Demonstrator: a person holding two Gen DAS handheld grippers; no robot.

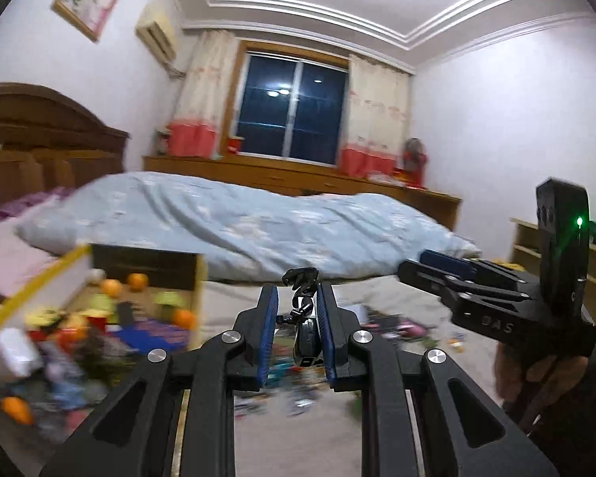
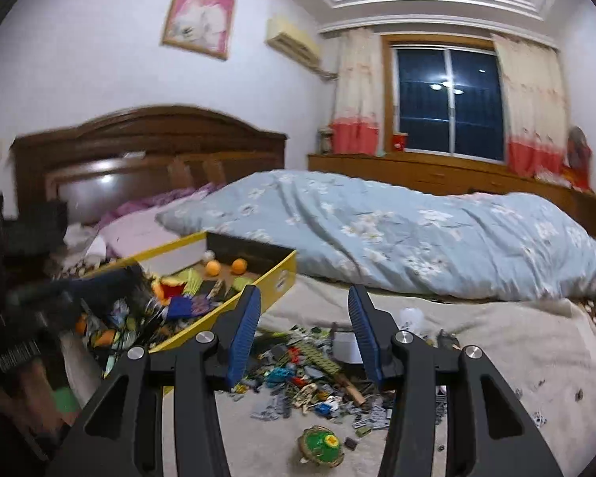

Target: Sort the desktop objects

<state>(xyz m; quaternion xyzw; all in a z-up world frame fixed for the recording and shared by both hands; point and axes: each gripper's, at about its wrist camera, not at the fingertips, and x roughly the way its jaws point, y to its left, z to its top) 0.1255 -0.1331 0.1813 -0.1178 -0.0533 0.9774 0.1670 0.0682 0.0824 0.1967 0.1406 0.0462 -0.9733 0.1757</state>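
My left gripper (image 1: 297,298) is shut on a small black toy figure (image 1: 306,310) and holds it above the bed, to the right of a yellow cardboard box (image 1: 200,298) of toys. The box also shows in the right wrist view (image 2: 282,274), with oranges and building plates inside. My right gripper (image 2: 304,302) is open and empty above a pile of small toy parts (image 2: 306,373) on the beige sheet. It shows from the side in the left wrist view (image 1: 449,266). A green round toy (image 2: 322,445) lies near the front.
A light blue flowered duvet (image 2: 417,234) lies across the bed behind the pile. A white box (image 2: 345,348) sits among the parts. A brown headboard (image 2: 147,139) stands at the back left, a wooden cabinet (image 2: 437,175) under the window.
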